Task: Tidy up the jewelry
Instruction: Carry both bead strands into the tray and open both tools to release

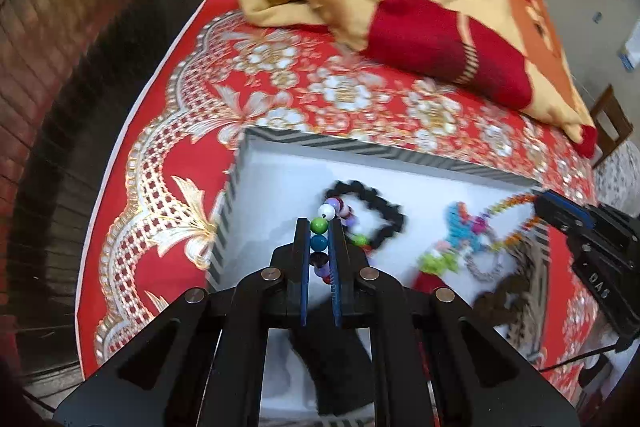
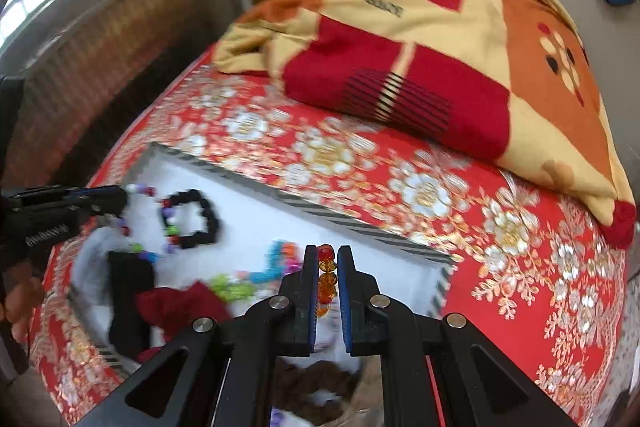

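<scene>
lifting both strands clear of the white box [image 1: 280, 183] on the bed: left hand-held gripper [image 1: 319, 227] pinches the multicolour bead strand [image 1: 319, 242], right hand-held gripper [image 2: 327, 255] clamps the amber bead strand [image 2: 327, 277]; raise slowly, apart, avoiding snags on the black bracelet [image 1: 384, 215].

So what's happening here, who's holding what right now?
Both grippers are over the white jewelry box on the red floral bedspread. The left gripper is shut on a multicolored bead strand; the right gripper is shut on an orange bead strand. A black bracelet, a turquoise bead piece and other jewelry lie inside the box.
</scene>
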`<state>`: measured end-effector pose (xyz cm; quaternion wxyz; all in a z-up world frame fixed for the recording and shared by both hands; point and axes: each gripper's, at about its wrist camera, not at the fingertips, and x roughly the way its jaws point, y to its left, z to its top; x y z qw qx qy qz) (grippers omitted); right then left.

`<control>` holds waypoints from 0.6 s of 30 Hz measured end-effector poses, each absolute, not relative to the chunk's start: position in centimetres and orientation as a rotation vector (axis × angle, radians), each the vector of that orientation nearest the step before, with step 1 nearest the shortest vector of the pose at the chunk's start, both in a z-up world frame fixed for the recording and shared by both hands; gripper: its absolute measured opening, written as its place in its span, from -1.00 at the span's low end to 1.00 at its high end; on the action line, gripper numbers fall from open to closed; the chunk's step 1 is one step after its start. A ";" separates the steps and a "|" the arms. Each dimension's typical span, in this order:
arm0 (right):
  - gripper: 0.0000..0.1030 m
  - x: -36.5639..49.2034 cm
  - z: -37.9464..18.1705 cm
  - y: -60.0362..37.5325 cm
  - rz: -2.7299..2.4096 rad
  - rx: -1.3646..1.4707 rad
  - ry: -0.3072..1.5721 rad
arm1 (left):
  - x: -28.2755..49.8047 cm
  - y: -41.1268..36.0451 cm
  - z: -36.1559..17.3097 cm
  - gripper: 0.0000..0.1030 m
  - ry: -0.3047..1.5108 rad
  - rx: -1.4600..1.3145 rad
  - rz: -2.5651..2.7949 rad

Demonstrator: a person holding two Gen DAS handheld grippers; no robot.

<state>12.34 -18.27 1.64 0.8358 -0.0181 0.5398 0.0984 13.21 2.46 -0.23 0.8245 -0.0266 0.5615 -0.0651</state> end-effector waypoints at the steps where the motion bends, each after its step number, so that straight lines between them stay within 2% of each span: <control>1: -0.84 12.5 1.1 -18.9 0.191 -0.032 1.155 | 13.6 2.9 -0.7 -0.86 1.200 -0.060 -0.123; 10: -0.84 13.2 -1.8 -20.0 0.125 -0.071 1.192 | 15.0 4.8 -2.9 -0.86 1.221 -0.067 -0.038; 18: -0.82 12.9 -1.9 -19.3 0.130 -0.083 1.200 | 14.7 4.8 -3.2 -0.83 1.217 -0.074 -0.035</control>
